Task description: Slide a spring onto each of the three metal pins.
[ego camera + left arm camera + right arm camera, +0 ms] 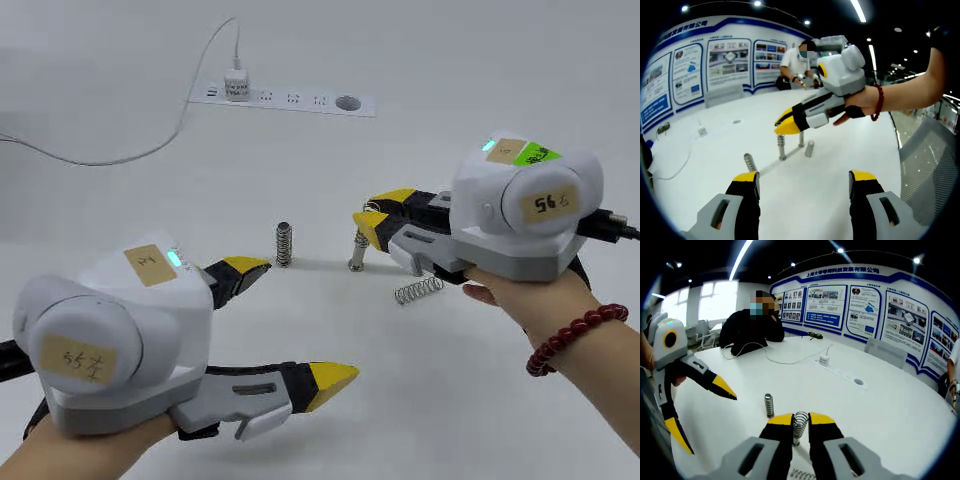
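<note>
My right gripper (378, 212) is shut on a spring (800, 423), which it holds at the top of an upright metal pin (358, 252). To its left stands a second pin (284, 243) with a spring around it. A loose spring (418, 290) lies on the white table beside the right gripper. In the left gripper view another upright pin (801, 139) shows behind the held one. My left gripper (295, 320) is at the near left, open and holding nothing, its jaws pointed toward the pins.
A white power strip (285, 98) with a plugged-in charger and a cable lies at the far side of the table (480, 400). A person (752, 325) sits at the far edge in the right gripper view, and another person (797, 62) in the left gripper view.
</note>
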A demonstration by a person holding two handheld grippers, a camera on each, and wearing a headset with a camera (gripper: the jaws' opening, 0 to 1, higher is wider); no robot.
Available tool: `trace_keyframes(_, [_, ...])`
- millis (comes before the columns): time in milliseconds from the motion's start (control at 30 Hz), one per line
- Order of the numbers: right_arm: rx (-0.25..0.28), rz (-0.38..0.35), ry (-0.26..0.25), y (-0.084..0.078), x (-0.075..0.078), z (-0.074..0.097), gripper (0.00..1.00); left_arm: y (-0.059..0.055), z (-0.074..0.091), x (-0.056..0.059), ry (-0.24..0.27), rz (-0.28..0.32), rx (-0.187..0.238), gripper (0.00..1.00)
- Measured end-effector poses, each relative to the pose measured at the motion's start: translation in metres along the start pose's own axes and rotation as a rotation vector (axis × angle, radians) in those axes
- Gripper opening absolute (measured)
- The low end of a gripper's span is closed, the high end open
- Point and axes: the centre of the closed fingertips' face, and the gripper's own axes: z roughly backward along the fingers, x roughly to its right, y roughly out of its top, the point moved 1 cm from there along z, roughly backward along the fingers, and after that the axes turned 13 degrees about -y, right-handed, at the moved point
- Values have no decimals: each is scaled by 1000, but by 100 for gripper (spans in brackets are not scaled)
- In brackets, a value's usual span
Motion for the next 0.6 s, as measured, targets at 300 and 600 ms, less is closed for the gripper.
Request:
trace_keyframes(300, [-33, 22, 6, -11, -4, -5, 12, -1, 0, 0, -1, 2, -3, 73])
trace_keyframes(600, [-82, -4, 6, -24, -7, -11, 12, -1, 0, -1, 4, -2, -1, 71])
